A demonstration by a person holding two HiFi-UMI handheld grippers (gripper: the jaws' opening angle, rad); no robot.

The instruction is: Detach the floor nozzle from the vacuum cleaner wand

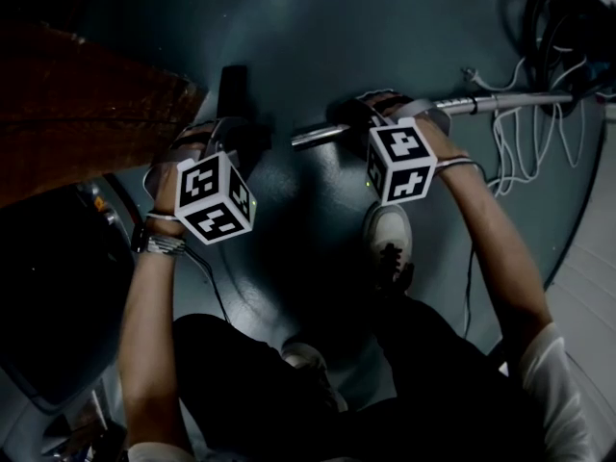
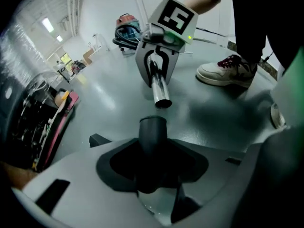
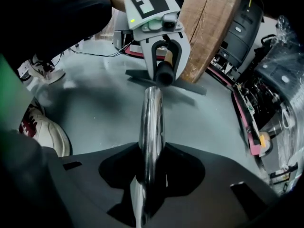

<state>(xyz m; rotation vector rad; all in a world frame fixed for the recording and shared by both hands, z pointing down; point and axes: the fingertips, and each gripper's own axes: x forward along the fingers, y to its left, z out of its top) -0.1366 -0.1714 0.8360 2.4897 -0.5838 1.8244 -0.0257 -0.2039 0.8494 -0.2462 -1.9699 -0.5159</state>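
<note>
1. Board (image 1: 87,104): brown, at the far left of the head view, beside the nozzle.
2. Left gripper (image 3: 164,68): points steeply down. Its jaws pinch the dark neck (image 2: 152,134) of the nozzle (image 1: 233,89).
3. Nozzle: dark, low over the grey floor (image 1: 308,27) just right of the board. Its neck's open end faces the wand.
4. Wand (image 1: 510,101): a chrome tube roughly in line with the neck. Its free end lies near the neck but apart from it, with bare floor showing between the two.
5. Right gripper (image 2: 156,75): also points steeply down. Its jaws are clamped on the wand a little way back from the free end.
6. Shoe (image 1: 388,239): white, on the floor below the right gripper in the head view.
7. Cables (image 1: 510,147): white loops at the far right, beneath the wand's far end.
8. Hose (image 1: 549,17): a dark coil at the upper right, where the wand ends.
</note>
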